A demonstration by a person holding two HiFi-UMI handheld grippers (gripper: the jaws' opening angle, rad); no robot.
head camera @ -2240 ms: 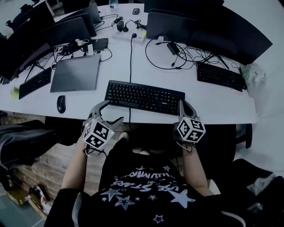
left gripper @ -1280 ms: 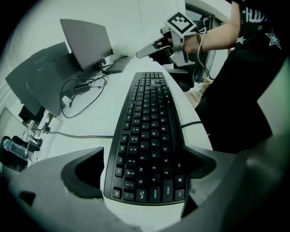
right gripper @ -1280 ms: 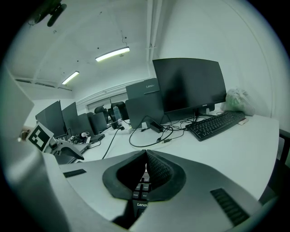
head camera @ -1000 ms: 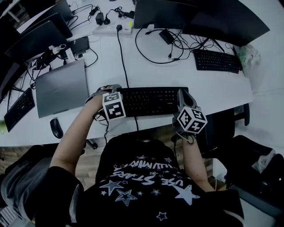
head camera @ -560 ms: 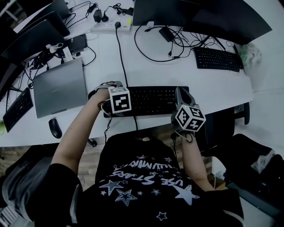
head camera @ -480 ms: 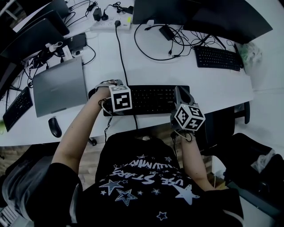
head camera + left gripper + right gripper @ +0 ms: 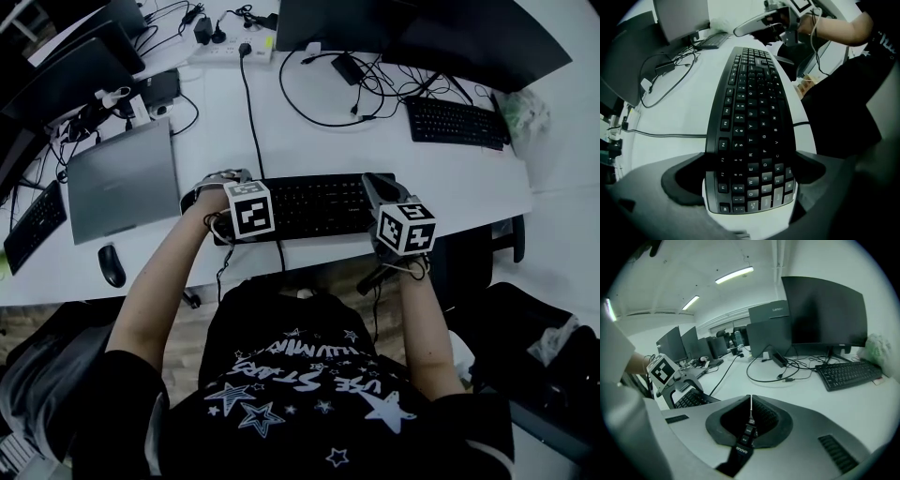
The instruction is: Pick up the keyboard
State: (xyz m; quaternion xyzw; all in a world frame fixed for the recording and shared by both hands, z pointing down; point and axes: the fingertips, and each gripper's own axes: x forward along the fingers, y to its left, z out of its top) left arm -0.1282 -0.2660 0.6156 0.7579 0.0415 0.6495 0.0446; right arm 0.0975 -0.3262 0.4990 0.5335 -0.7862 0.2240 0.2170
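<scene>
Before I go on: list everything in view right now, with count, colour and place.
keyboard: 1, black, desk front edge, between both grippers
spare keyboards: 2, black, right rear and far left
laptop: 1, grey, closed, left of keyboard
mouse: 1, black, front left
monitors: several, dark, rear and left
power strip: 1, white, rear centre
cables: several, black, across desk
crumpled plastic: 1, pale, right rear edge
desk: 1, white
left gripper: 1, grey, gripping keyboard's left end across its width
right gripper: 1, grey, shut on keyboard's right end

white table (image 7: 309,141) | front edge: black kbd (image 7: 314,204) | L: closed laptop (image 7: 122,192), mouse (image 7: 111,265) | R: 2nd kbd (image 7: 457,123) | rear: monitors (image 7: 412,28)
</scene>
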